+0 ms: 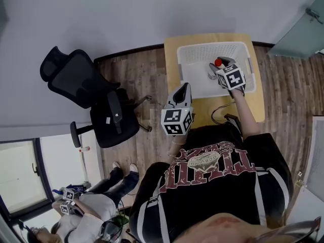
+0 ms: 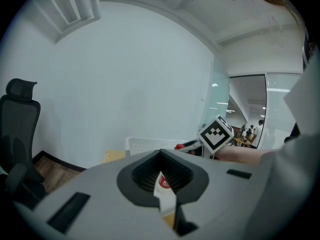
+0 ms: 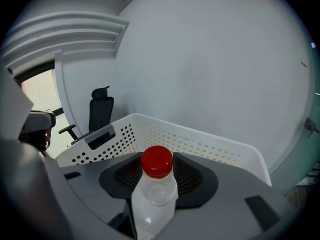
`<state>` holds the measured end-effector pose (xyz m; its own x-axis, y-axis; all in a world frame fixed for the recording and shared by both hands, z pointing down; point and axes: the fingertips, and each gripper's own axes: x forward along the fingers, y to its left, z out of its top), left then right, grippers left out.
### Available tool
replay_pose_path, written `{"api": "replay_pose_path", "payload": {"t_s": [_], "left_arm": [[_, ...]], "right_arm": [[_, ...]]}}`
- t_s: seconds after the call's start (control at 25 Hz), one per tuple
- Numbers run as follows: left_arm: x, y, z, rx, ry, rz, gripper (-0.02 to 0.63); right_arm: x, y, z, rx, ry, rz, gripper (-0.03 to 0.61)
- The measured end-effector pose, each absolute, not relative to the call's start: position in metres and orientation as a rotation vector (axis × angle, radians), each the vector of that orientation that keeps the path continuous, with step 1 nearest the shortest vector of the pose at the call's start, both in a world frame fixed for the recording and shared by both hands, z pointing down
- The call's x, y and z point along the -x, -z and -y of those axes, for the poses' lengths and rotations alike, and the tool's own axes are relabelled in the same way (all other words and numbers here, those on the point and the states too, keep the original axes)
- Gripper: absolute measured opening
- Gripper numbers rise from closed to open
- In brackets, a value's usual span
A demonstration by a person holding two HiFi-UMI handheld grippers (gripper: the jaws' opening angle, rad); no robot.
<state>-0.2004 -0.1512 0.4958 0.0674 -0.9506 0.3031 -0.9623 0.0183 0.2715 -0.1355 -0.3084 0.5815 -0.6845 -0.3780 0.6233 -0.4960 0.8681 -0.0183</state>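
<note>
My right gripper [image 1: 218, 68] is shut on a clear plastic bottle [image 3: 156, 196] with a red cap [image 1: 218, 63]. It holds the bottle upright over a white perforated basket [image 1: 202, 47] on a small wooden table [image 1: 172, 54]. In the right gripper view the basket's wall [image 3: 200, 139] curves behind the cap. My left gripper [image 1: 184, 88] hangs near the table's left front corner, outside the basket. Its jaws are shut on a thin white packet with a red mark [image 2: 164, 188]. The left gripper view shows the right gripper's marker cube [image 2: 216, 132] above the basket [image 2: 145, 144].
A black office chair [image 1: 93, 95] stands on the wood floor left of the table. A dark cable [image 1: 220, 110] lies on the table's near edge. A grey wall runs behind the table. Another person [image 1: 91, 206] sits at the lower left.
</note>
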Motion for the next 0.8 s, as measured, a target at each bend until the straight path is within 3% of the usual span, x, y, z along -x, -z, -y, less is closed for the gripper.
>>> {"api": "replay_pose_path", "payload": {"t_s": [0.8], "left_arm": [[0.162,-0.492,0.176,-2.069,-0.058,1.779,0.048]], "right_arm": [[0.116,-0.516,0.291,-0.642,-0.216,2.534,0.184]]}}
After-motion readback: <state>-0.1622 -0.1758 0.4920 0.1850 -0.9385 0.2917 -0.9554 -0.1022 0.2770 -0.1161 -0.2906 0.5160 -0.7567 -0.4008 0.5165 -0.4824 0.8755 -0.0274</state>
